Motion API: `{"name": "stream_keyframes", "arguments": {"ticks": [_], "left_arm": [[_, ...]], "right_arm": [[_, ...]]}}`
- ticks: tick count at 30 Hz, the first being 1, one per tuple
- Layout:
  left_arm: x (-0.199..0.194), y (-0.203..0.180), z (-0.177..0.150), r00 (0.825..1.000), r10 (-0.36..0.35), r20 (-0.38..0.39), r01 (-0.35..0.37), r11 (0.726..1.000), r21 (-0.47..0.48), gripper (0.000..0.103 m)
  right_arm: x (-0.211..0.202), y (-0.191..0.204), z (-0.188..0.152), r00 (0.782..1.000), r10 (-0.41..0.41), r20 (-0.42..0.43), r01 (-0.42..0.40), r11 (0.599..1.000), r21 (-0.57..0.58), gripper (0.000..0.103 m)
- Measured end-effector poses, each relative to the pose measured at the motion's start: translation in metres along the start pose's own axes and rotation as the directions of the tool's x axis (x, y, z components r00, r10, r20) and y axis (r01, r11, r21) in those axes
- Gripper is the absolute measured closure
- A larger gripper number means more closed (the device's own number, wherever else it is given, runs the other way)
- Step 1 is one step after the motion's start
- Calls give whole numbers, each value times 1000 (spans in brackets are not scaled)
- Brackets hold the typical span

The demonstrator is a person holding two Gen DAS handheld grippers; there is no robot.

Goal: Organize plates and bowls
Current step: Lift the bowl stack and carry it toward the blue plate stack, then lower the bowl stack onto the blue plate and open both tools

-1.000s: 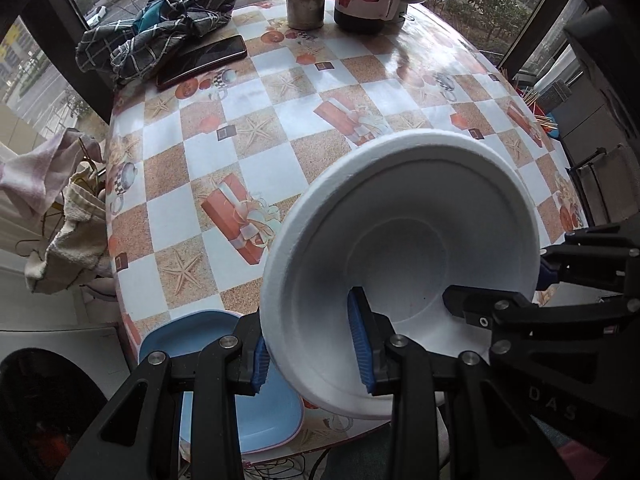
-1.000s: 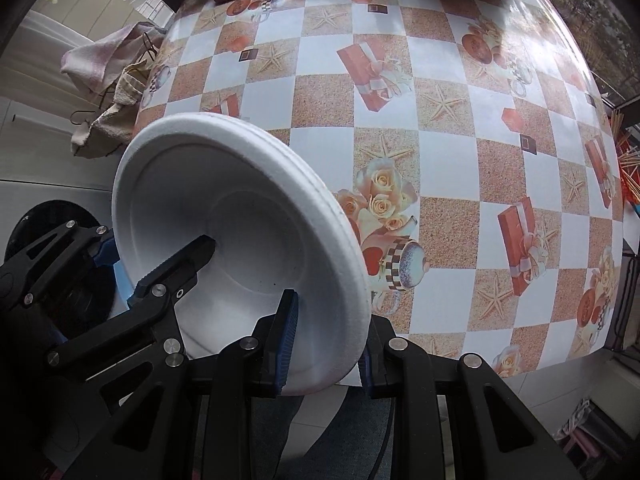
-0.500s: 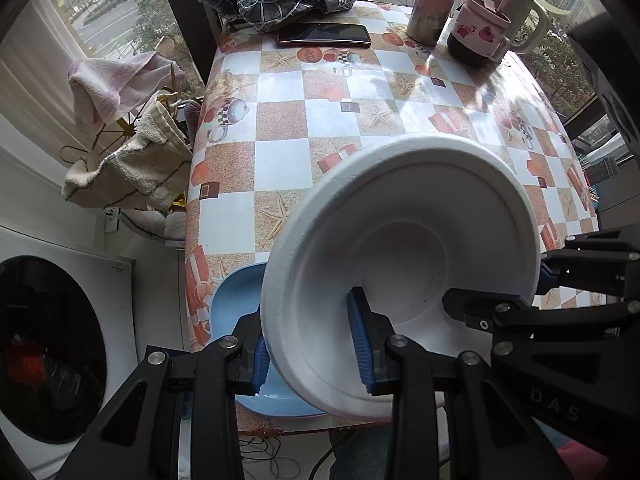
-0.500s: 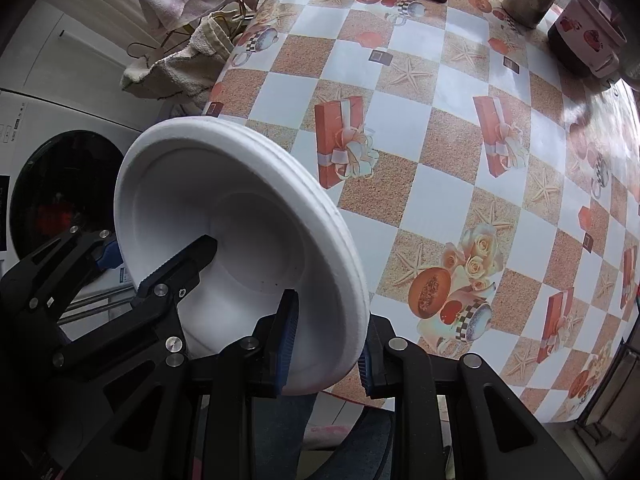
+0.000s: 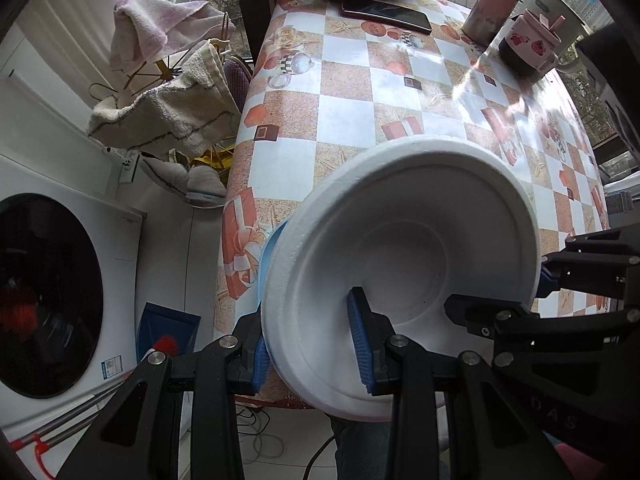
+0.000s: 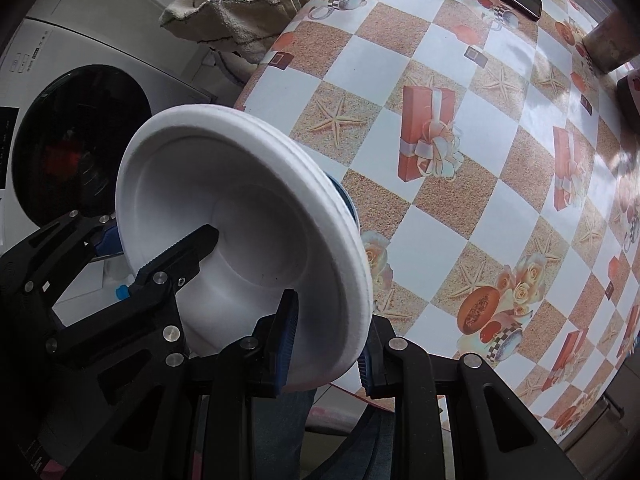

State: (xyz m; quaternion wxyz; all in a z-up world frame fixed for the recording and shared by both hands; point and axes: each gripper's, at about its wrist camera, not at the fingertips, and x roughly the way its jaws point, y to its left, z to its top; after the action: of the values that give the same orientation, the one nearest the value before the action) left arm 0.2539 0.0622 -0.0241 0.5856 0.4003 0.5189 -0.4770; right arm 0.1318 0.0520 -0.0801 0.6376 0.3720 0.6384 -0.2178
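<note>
You have the white foam bowl point(image 5: 400, 276) pinched from both sides: your left hand-held gripper point(image 5: 310, 354) is closed on its rim at about 7 o'clock of the bowl in the left wrist view, and your right hand-held gripper point(image 6: 326, 344) is closed on the rim at about 5 o'clock in the right wrist view, one pad inside the bowl and one outside in each case. The bowl is tilted, mouth toward you, raised above the near edge of the counter point(image 5: 344, 116) with its checked orange-and-white oilcloth. Just behind the bowl's lower left rim, a sliver of a light blue plastic dish point(image 5: 269, 250) shows at the counter edge; that looks like the place to stack. Level the bowl before lowering, keep both grips equally firm so the soft foam does not buckle, and centre it over the blue dish. Loosen one side only once the bowl sits flat, since the dish lies close to the counter's edge.
</note>
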Motion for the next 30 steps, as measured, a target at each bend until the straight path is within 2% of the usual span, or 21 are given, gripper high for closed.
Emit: {"name": "stream_keyframes", "arguments": {"ticks": [11,26,30], "left_arm": [[23,16,-6,997,-8,-79,4,999,-51,66],[47,17,-11,992,28,-122,-34,999,-43,67],[50,22,-12,991,54,-123,-60,997,-44,58]], "right_arm": [[16,4,5,997,21,-71,-21,1000,-6,73],[60,12,16,993,16,-121,-13,1000,21,74],[66,12,16,993,13,-117,-11,1000,18,73]]}}
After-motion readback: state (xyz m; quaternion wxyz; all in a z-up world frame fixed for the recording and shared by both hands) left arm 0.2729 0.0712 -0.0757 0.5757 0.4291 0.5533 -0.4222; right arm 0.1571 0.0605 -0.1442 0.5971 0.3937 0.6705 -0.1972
